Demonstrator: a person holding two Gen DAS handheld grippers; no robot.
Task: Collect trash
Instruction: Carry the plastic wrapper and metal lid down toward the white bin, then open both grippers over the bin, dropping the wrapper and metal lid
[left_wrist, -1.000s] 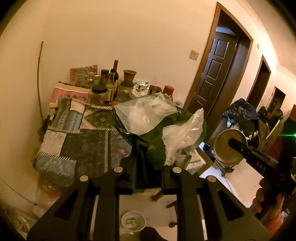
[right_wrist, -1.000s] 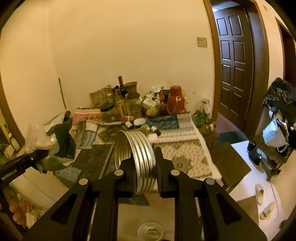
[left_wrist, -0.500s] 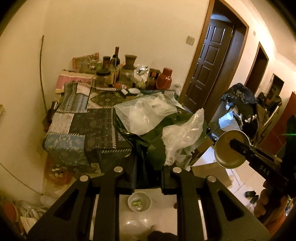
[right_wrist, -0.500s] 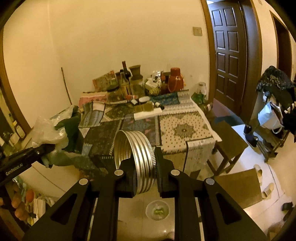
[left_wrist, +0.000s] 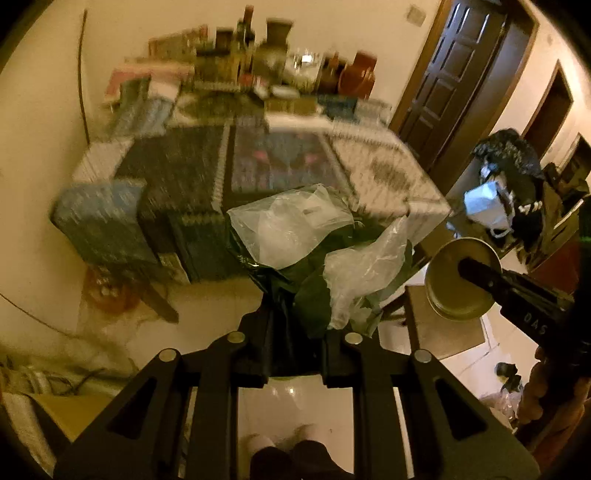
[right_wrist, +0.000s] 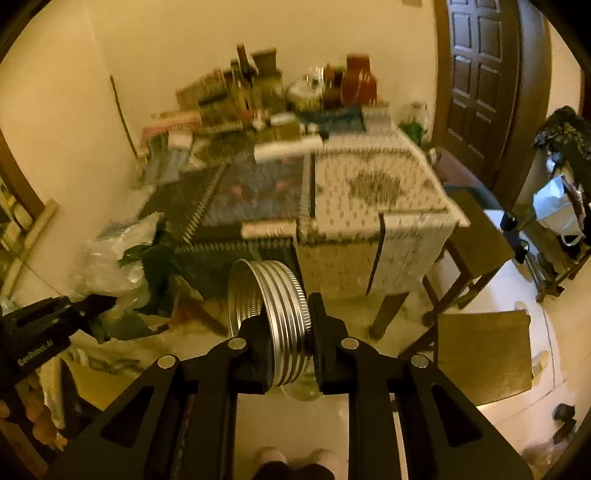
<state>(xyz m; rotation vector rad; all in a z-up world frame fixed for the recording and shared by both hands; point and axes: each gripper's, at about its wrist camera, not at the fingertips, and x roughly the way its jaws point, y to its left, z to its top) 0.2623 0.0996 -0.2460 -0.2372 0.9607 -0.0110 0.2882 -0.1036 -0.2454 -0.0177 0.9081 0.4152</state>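
Holding both pickups clear of the worktop (right_wrist: 384, 192), I have my left tool (left_wrist: 295, 354) clamped on the bunched plastic bags (left_wrist: 295, 236) and my right tool (right_wrist: 286, 354) closed on the metal lid (right_wrist: 273, 314), neither binned yet.

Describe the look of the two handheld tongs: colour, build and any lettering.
Both are matte black. The left tongs and right tongs each show flat angular finger arms with triangular cut-outs and round silver pivot bolts. White lettering runs along each body, only partly legible: "DAS" on the right one as seen from the left wrist, and a "Gen..." word on the left one seen from the right. No cables visible.
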